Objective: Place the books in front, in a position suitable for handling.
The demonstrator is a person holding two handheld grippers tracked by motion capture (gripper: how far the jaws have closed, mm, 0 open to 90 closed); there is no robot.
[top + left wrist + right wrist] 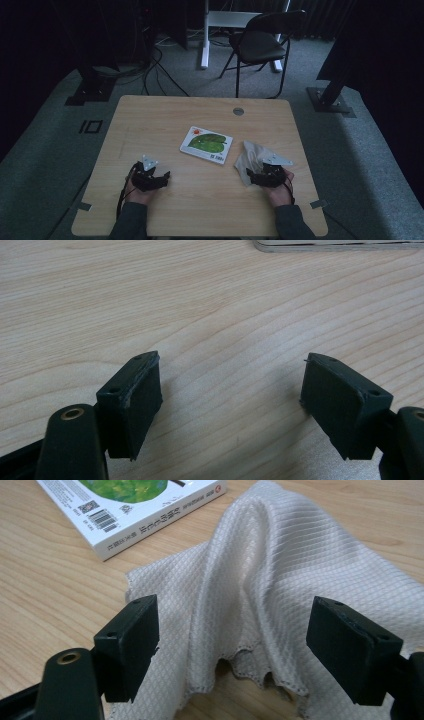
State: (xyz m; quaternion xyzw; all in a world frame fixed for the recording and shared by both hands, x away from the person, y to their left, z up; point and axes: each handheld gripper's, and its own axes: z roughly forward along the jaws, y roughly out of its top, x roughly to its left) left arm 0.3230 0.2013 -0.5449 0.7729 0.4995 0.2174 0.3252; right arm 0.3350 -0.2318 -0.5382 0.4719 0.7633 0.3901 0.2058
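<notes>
Resting on the wood-grain counter (200,190), left gripper (231,390) has its fingers wide, empty. Right gripper (232,645), fingers spread, straddles a rumpled, waffle-weave cloth (280,580), no pinch yet. Risk: closing on one loose ridge could drag the cloth against the glossy book (135,505) just beyond.

Dim room, grey carpet (45,150), black chair (262,42)
</notes>
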